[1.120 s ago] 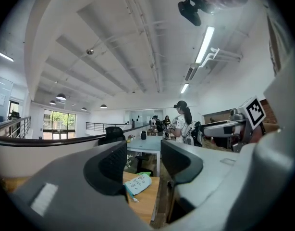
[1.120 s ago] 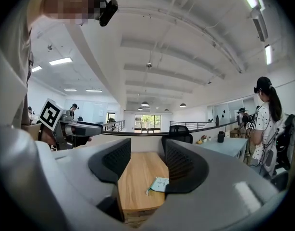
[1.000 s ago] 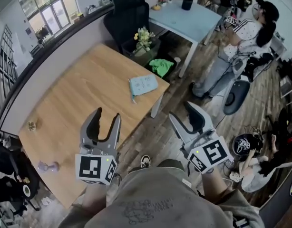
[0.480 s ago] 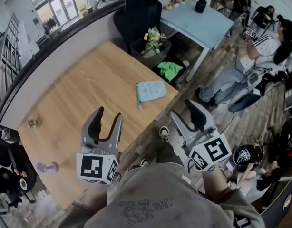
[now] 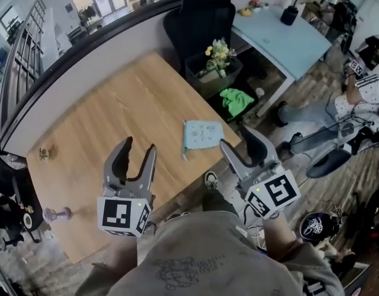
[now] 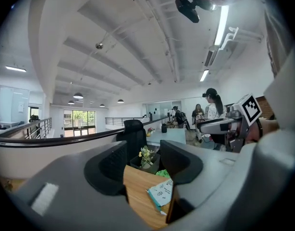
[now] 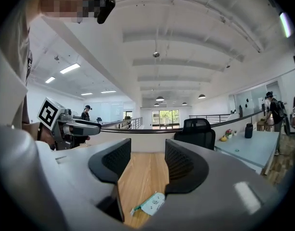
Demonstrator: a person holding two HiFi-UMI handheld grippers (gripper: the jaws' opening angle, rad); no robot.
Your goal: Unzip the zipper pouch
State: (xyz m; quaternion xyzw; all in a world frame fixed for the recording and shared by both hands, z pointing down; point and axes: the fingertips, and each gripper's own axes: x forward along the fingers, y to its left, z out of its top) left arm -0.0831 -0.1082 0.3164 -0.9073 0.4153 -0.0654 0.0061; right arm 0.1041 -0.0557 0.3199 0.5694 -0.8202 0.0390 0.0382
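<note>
A pale blue zipper pouch (image 5: 201,135) with small prints lies flat near the right edge of the wooden table (image 5: 109,140), its teal zipper side at the left. The pouch (image 6: 161,193) shows between the left jaws and, in the right gripper view, the pouch (image 7: 152,204) lies low between the right jaws. My left gripper (image 5: 139,149) hangs open over the table's near part, short of the pouch. My right gripper (image 5: 237,139) is open and empty just right of the pouch, over the table edge.
A black office chair (image 5: 202,18) and a bin with flowers (image 5: 218,57) stand beyond the table. A green cloth (image 5: 237,100) lies on the floor. A light blue desk (image 5: 279,34) is at the back right, with people (image 5: 365,73) near it. Small objects (image 5: 55,214) sit at the table's left end.
The head view has swung so the table and pouch sit more to the right and closer to the grippers. Both grippers stay open and empty.
</note>
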